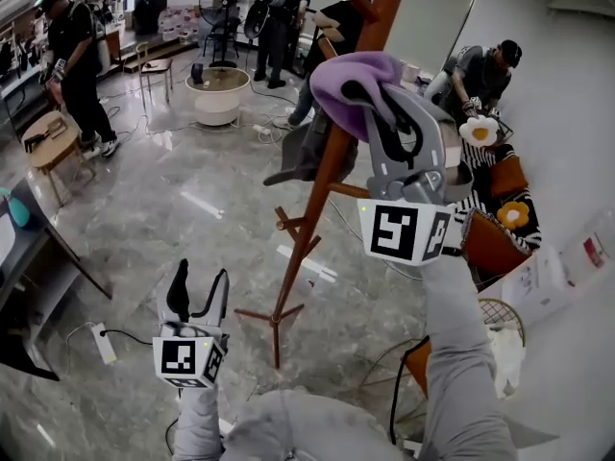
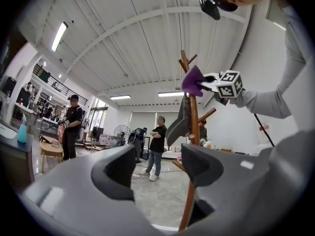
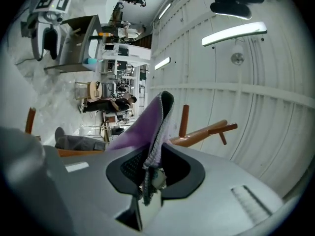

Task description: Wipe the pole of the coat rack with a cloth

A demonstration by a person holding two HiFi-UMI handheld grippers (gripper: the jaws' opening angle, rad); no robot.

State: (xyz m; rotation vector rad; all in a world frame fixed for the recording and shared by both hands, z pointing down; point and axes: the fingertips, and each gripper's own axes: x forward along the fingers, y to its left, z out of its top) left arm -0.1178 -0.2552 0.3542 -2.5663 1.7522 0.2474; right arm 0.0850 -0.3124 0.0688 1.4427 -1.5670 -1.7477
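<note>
A brown wooden coat rack pole (image 1: 309, 221) rises from its splayed feet on the grey floor, with side pegs and a grey garment (image 1: 306, 152) hung on it. My right gripper (image 1: 370, 92) is shut on a purple cloth (image 1: 351, 83), which it presses against the upper pole. In the right gripper view the cloth (image 3: 147, 127) stands pinched between the jaws, with the pole top (image 3: 202, 134) just beyond. My left gripper (image 1: 197, 296) hangs low to the left of the pole, open and empty. The left gripper view shows the pole (image 2: 193, 132) and the cloth (image 2: 193, 81) up high.
Several people stand at the back of the room near a floor fan (image 1: 226, 12) and a round white tub (image 1: 218, 94). A small wooden table (image 1: 53, 147) is at left. Chairs and flower cushions (image 1: 500, 214) crowd the right. A power strip (image 1: 103, 342) lies on the floor.
</note>
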